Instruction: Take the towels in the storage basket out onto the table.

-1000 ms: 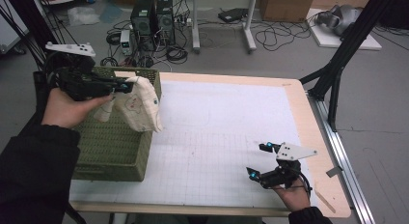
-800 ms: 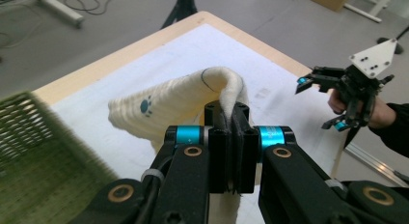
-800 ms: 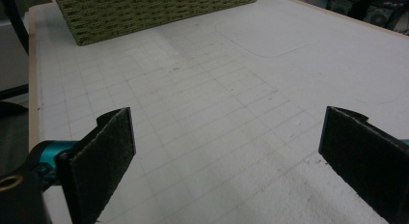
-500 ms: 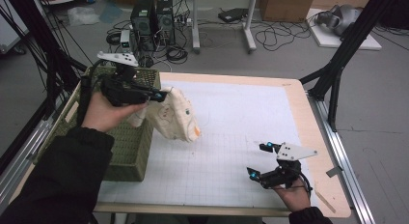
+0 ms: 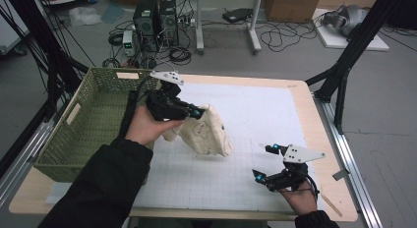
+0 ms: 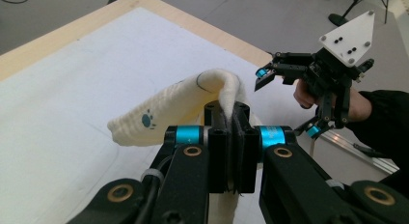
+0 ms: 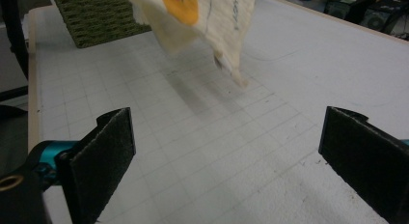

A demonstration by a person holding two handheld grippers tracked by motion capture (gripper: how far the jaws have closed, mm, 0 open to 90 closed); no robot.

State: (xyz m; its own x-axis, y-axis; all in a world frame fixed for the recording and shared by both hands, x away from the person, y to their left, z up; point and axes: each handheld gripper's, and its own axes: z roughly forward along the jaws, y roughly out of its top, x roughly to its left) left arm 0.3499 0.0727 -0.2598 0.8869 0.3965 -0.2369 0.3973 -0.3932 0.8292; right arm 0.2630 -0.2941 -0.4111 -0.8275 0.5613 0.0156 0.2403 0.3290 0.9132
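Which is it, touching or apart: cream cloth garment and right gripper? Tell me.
Apart. The high view shows bare white mat between the cream cloth garment and the right gripper.

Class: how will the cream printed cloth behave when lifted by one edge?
Probably floppy: the cream printed cloth droops in folds from the shut left hand-held gripper. Likely light, since one pinch carries it. It seems unlikely to slip: the pads clamp a fold firmly.

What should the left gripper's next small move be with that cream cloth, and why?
Probably lower it onto the white mat. The left gripper is shut on one edge of the cream cloth, which hangs clear of the green basket, its lower end just above the mat. The right gripper waits open nearby, well placed to take a free corner.
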